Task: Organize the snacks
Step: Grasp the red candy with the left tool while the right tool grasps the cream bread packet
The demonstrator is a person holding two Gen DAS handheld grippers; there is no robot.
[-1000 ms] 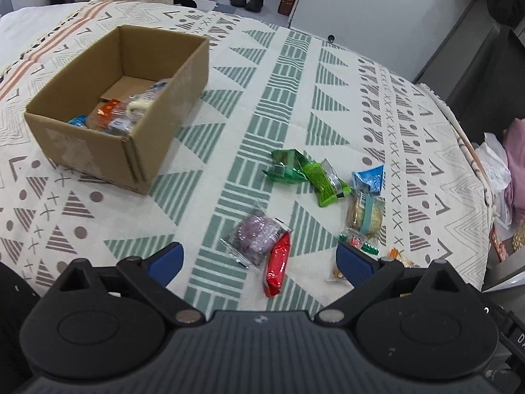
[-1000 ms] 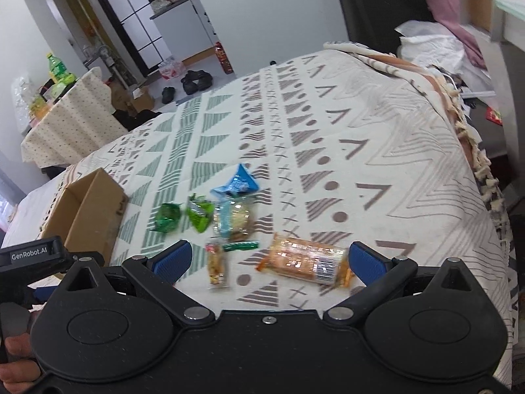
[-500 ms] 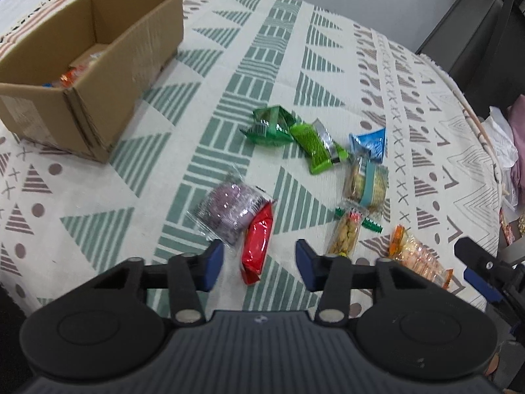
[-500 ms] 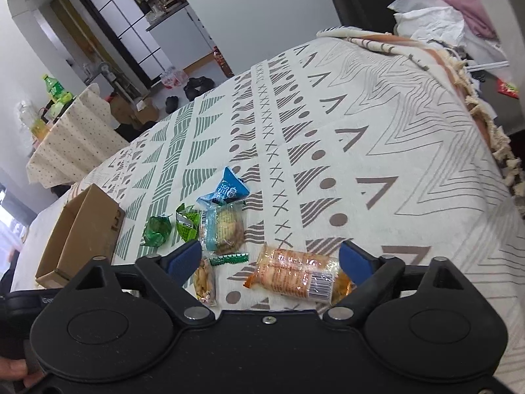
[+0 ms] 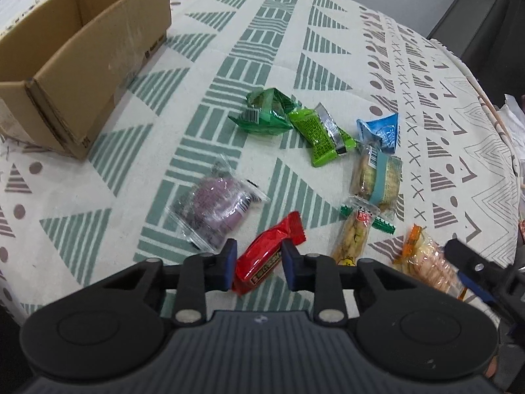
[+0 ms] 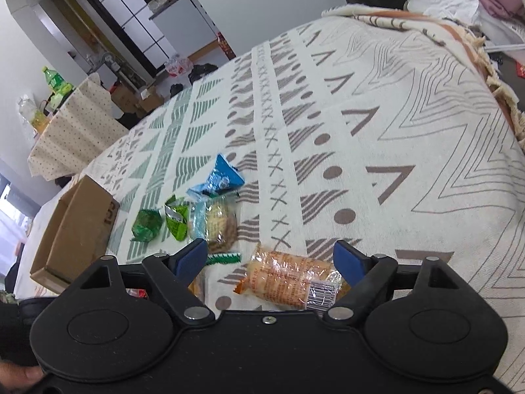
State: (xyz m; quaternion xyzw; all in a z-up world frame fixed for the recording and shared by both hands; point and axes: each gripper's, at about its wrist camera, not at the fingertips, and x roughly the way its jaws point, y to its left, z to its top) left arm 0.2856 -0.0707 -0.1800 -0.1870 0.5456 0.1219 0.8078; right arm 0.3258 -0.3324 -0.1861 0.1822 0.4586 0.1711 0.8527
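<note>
My left gripper (image 5: pixel 257 262) has its jaws close around a red snack pack (image 5: pixel 267 255) lying on the patterned cloth; both pads touch its sides. A purple pack (image 5: pixel 216 207) lies just left of it. My right gripper (image 6: pixel 272 259) is open, straddling an orange cracker pack (image 6: pixel 288 280), which also shows in the left wrist view (image 5: pixel 426 262). Two green packs (image 5: pixel 269 113) (image 5: pixel 320 136), a blue pack (image 5: pixel 380 129), a biscuit pack (image 5: pixel 377 177) and a stick snack (image 5: pixel 354 236) lie beyond. The cardboard box (image 5: pixel 82 59) stands far left.
The cloth-covered table edge (image 5: pixel 498 124) curves at the right, with dark furniture beyond. In the right wrist view a side table with bottles (image 6: pixel 59 121) and a doorway stand far behind. The box (image 6: pixel 72 229) is at that view's left.
My left gripper has moved down and forward to the red pack and narrowed its jaws from wide open to around it. My right gripper has lowered over the orange cracker pack.
</note>
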